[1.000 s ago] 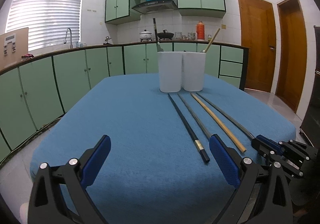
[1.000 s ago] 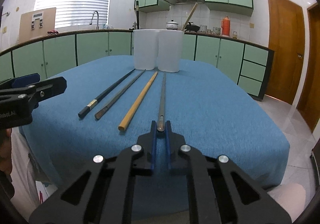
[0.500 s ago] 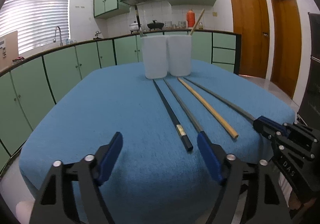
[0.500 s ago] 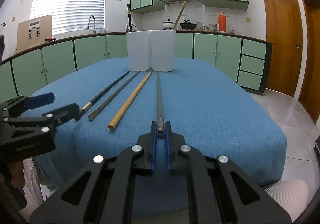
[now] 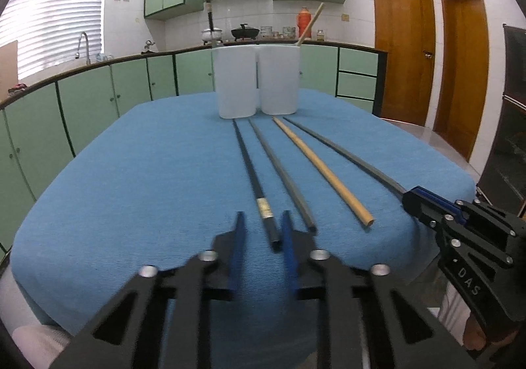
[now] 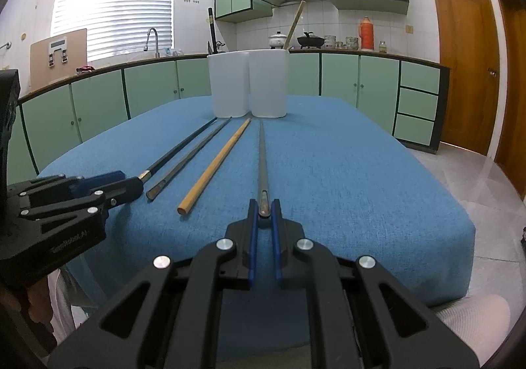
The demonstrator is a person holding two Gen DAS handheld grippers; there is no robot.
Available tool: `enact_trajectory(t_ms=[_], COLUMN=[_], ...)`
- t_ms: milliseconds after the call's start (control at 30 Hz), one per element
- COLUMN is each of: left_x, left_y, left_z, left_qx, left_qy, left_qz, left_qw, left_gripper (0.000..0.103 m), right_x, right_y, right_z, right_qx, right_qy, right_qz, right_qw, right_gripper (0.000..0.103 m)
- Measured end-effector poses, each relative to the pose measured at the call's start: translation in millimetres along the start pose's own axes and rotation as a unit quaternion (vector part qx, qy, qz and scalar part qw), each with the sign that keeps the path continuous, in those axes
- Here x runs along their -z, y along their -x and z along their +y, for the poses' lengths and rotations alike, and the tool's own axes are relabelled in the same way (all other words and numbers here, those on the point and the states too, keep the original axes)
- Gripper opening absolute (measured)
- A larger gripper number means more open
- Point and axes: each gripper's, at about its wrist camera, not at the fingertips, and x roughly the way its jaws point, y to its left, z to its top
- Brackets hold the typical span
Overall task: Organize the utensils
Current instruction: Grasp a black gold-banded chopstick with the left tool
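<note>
The right gripper (image 6: 264,209) is clamped on the near end of a thin grey chopstick (image 6: 261,158), which lies flat on the blue tablecloth (image 6: 345,171). The left gripper (image 5: 262,231) has its blue fingers (image 5: 237,237) apart, one on each side of the end of the black chopstick (image 5: 250,168); they do not yet touch it. Between these two lie a dark grey chopstick (image 5: 279,175) and a wooden chopstick (image 5: 315,161). All four point to two white holders (image 5: 258,79) standing together at the far side.
</note>
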Motion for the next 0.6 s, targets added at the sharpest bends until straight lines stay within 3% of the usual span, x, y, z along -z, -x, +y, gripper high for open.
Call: enact_trajectory(t_ms=[33, 300, 600], left_x=[0, -4, -36], left_y=[0, 9, 47], left_z=[-1, 2, 8], left_qx=[0.002, 0.0, -0.021], left_qy=[0.001, 0.009, -0.003], left_qz=[-0.001, -0.018, -0.087], left_qw=[1.0, 0.9998, 0.996], left_gripper=[0.01, 0.008, 0.007], right_x=[0, -4, -36], right_y=[0, 5, 25], right_z=[0, -4, -12], right_qx=[-0.001, 0.001, 0.004], right_qy=[0.0, -0.001, 0.016], right_qz=[0.0, -0.007, -0.049], right_qw=[1.0, 1.0, 0.999], right_gripper=[0.007, 0.007, 0.007])
